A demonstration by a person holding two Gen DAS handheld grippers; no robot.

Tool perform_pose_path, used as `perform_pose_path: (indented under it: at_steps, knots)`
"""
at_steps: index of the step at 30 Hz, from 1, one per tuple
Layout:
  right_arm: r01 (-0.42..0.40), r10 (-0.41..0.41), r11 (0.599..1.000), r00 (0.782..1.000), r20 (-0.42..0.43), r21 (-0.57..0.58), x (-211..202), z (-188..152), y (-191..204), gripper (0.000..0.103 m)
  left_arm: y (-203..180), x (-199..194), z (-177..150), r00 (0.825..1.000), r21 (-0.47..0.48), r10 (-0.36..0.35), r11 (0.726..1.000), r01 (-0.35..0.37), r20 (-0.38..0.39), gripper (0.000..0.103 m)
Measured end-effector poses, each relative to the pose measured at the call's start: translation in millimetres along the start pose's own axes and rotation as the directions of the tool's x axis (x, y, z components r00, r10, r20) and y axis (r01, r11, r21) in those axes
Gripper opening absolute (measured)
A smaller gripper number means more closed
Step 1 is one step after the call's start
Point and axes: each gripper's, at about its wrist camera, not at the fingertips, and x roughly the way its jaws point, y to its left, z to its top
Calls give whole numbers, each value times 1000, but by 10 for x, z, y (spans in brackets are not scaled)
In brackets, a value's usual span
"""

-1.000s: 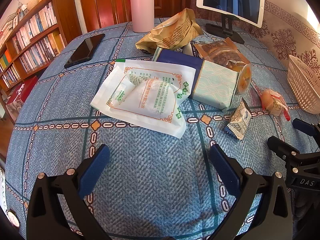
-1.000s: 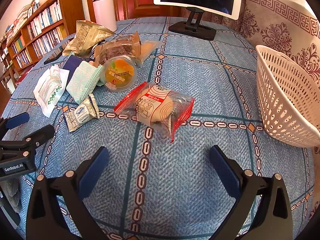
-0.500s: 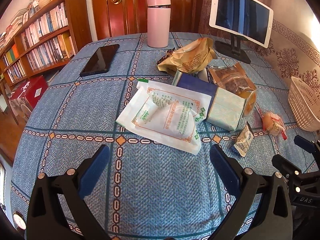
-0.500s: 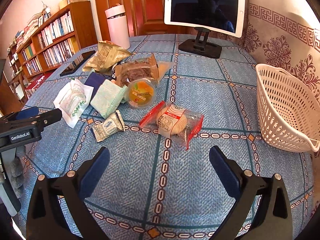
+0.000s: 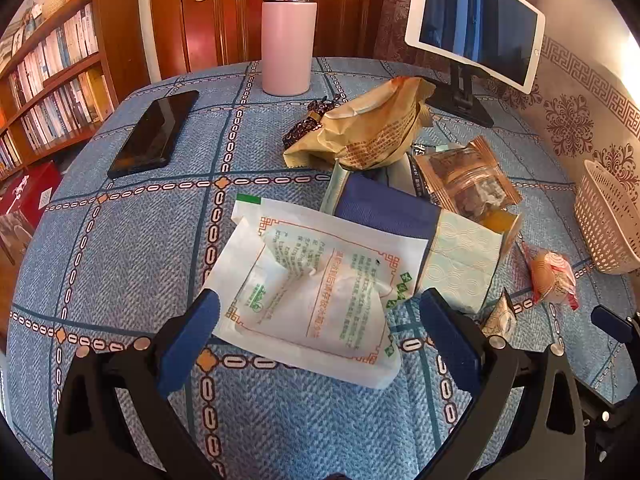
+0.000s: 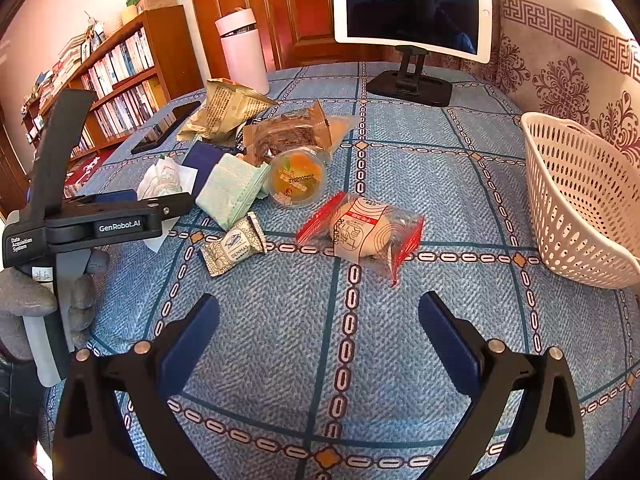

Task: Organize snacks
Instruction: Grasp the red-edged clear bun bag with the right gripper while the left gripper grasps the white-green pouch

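Observation:
Several snack packs lie in a loose pile on the blue patterned tablecloth. My left gripper point(image 5: 320, 336) is open, its fingers on either side of the near end of a white packet with green print point(image 5: 320, 288). Behind it lie a mint-and-navy pack point(image 5: 452, 256), a tan paper bag point(image 5: 368, 128) and a brown cake pack point(image 5: 464, 176). My right gripper point(image 6: 320, 336) is open and empty above bare cloth, short of a red-edged bun pack point(image 6: 364, 232). A small DENMAS pack point(image 6: 234, 244) and an orange jelly cup point(image 6: 296, 176) lie near it.
A white plastic basket point(image 6: 580, 200) stands at the table's right edge. A pink flask point(image 5: 288, 36), a black phone point(image 5: 156, 132) and a tablet on a stand point(image 6: 412, 4) are at the back. A bookshelf point(image 6: 112, 80) stands left, beyond the table.
Both cameras first rose and pulled back. My left gripper has since moved forward over the white packet, which now lies between its fingers. My right gripper stays open and empty.

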Motion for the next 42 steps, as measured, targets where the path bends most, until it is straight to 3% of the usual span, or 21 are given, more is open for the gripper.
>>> perform_pose_path:
  at_steps: [6, 10, 15, 17, 24, 28, 33, 34, 36, 37, 42]
  knots:
    - [-1, 1, 1000, 1000, -3, 12, 14, 10, -21, 98, -44, 120, 70, 1000, 34, 0, 999, 1, -1, 101]
    - [15, -15, 1000, 1000, 0, 19, 25, 44, -73, 98, 21, 146, 73, 999, 9, -40, 999, 40, -1, 100]
    - [50, -50, 998, 999, 5, 36, 43, 110, -171, 98, 65, 78, 36, 995, 0, -97, 995, 97, 36, 82]
    - [65, -66, 997, 998, 6, 40, 62, 145, -209, 98, 55, 7, 3, 991, 6, -110, 994, 110, 71, 65]
    - [78, -78, 995, 997, 4, 64, 220, 359, -330, 98, 219, -135, -39, 973, -62, -187, 978, 197, 137, 59]
    - [74, -73, 997, 997, -20, 31, 366, 452, -275, 83, 268, -220, -52, 965, -85, -197, 973, 214, 175, 55]
    - [80, -82, 996, 995, -53, -30, 530, 455, -164, 75, 269, -301, -95, 958, -90, -207, 970, 227, 197, 55]
    - [65, -68, 997, 996, -61, -38, 540, 445, -146, 65, 265, -307, -106, 959, -90, -205, 970, 226, 196, 55]
    - [66, -69, 996, 996, -54, -52, 514, 417, -104, 60, 262, -328, -136, 958, -88, -208, 970, 228, 197, 55]
    - [67, -70, 996, 996, -52, -61, 499, 401, -85, 52, 257, -336, -147, 958, -87, -206, 970, 227, 197, 55]
    - [24, -25, 999, 999, -38, -31, 348, 292, -73, 43, 282, -413, -226, 958, -105, -202, 968, 227, 204, 55]
